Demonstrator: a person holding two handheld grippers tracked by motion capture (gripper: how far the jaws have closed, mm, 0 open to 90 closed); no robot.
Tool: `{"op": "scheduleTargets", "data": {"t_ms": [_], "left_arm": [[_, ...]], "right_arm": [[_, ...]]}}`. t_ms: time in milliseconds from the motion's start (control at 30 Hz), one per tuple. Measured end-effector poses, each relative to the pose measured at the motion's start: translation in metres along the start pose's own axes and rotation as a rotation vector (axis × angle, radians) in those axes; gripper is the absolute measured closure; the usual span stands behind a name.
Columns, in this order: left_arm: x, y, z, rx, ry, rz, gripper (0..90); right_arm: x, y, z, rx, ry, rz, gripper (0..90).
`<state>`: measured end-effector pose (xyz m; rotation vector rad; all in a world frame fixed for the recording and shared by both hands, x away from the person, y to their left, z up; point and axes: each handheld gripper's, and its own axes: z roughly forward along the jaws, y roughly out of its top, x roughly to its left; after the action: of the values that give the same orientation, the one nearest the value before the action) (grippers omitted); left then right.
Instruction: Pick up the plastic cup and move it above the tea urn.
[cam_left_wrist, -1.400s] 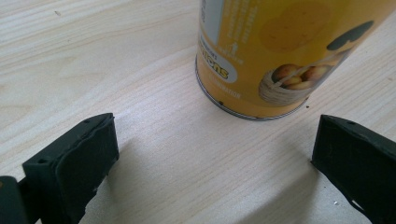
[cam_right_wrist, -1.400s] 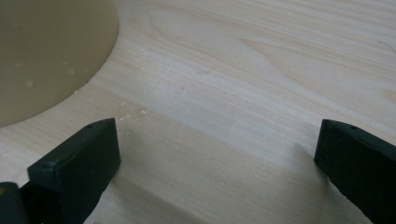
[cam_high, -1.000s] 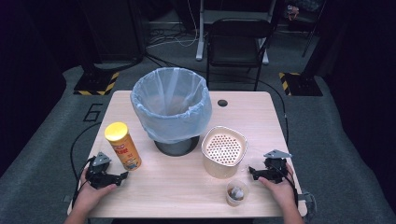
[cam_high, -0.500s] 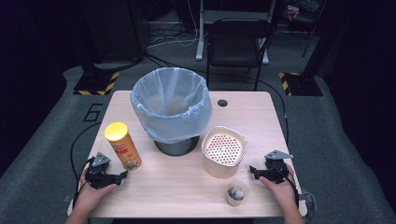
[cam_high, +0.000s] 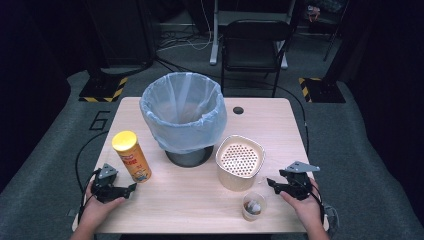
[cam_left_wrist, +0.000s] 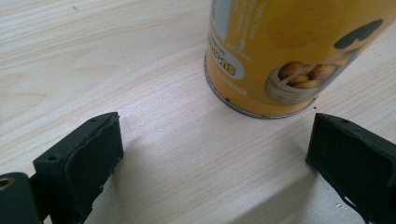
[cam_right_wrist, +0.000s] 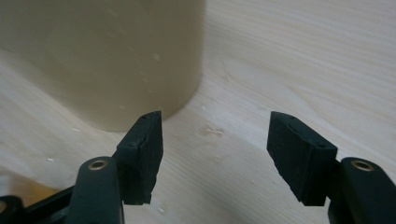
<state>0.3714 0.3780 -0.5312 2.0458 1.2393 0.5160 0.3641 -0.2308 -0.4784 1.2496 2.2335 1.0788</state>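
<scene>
A yellow chips can (cam_high: 131, 156) stands at the table's left, and its base (cam_left_wrist: 261, 100) is just ahead of my left gripper (cam_left_wrist: 217, 126). That left gripper (cam_high: 129, 189) rests on the table, open with nothing between its jaws, which have just closed a little. A beige perforated container (cam_high: 239, 162) stands right of centre, and its wall (cam_right_wrist: 112, 56) rises ahead of my right gripper (cam_right_wrist: 215, 119). My right gripper (cam_high: 272, 184) is open over bare wood, and its jaws have just been closing with nothing between them. A small clear cup (cam_high: 253, 205) holding something pale stands near the front edge.
A bin lined with a pale blue bag (cam_high: 182, 115) stands at the table's middle back. A round dark hole (cam_high: 238, 110) marks the wooden tabletop (cam_high: 190, 200) behind it. A black chair (cam_high: 255, 45) stands beyond the far edge.
My right gripper has risen a little off the table and its jaws have narrowed. The left hand has kept still.
</scene>
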Motion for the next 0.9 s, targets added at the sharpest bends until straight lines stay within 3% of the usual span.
{"op": "scheduleTargets", "data": {"t_ms": [233, 267, 333, 433, 467, 667, 733, 900], "left_arm": [[-0.001, -0.001, 0.001, -0.015, 0.01, -0.005, 3.3], [-0.001, -0.001, 0.001, -0.014, 0.011, -0.004, 3.3], [-0.001, -0.001, 0.001, -0.016, 0.012, -0.008, 3.3], [-0.001, -0.001, 0.001, -0.014, 0.014, -0.008, 3.3], [-0.001, -0.001, 0.001, -0.013, 0.015, -0.009, 3.3], [-0.001, -0.001, 0.001, -0.013, 0.016, -0.008, 3.3], [-0.001, -0.001, 0.001, -0.014, 0.017, -0.008, 3.3], [-0.002, -0.001, 0.001, -0.014, 0.017, -0.009, 3.3]], "right_arm": [[0.013, 0.011, -0.019, -0.064, 0.073, -0.018, 35.8], [0.018, 0.012, -0.025, -0.075, 0.106, -0.039, 34.7], [0.021, 0.013, -0.027, -0.083, 0.122, -0.053, 34.6], [0.029, 0.014, -0.034, -0.087, 0.162, -0.075, 32.5], [0.035, 0.014, -0.036, -0.09, 0.204, -0.092, 31.6], [0.051, 0.016, -0.042, -0.094, 0.249, -0.132, 27.0], [0.059, 0.016, -0.043, -0.095, 0.292, -0.146, 23.4], [0.073, 0.014, -0.037, -0.076, 0.327, -0.186, 17.9]]}}
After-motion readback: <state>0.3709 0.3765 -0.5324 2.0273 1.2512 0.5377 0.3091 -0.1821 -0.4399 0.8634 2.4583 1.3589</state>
